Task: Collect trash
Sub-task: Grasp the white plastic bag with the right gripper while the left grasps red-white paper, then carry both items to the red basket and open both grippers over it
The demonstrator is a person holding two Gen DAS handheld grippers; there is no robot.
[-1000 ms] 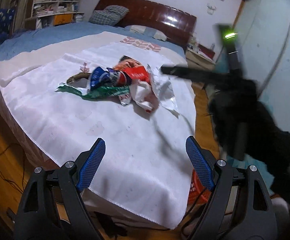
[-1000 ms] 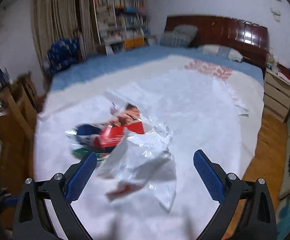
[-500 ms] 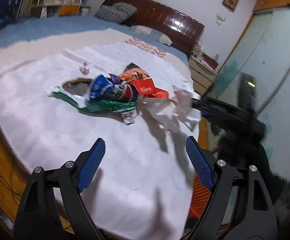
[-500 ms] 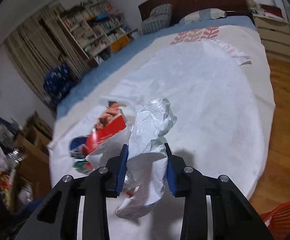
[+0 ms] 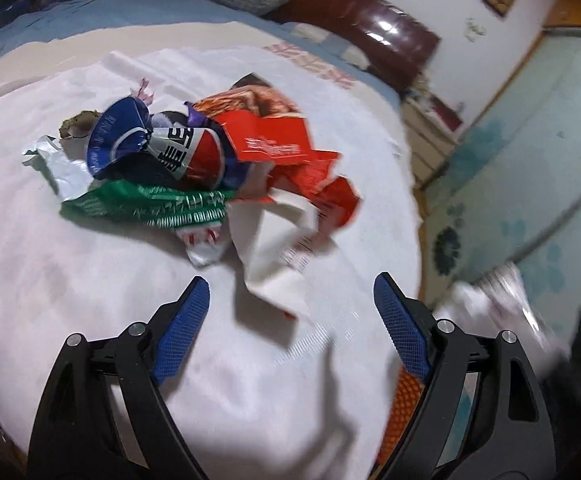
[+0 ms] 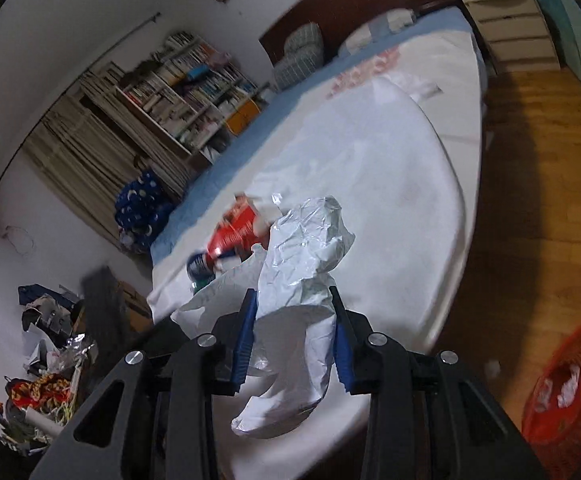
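Clutching a limp, featherweight crumpled plastic wrapper (image 6: 302,280) mid-body, right gripper (image 6: 293,336) fingers clamped; left gripper (image 5: 290,320) fingers apart; wastebasket (image 6: 570,392) at four o'clock.

Your bed (image 5: 70,280) with the trash on it

You see a white sheet (image 5: 250,380) covering the bed; on the sheet lies a heap of wrappers (image 5: 194,168), red, blue and green.
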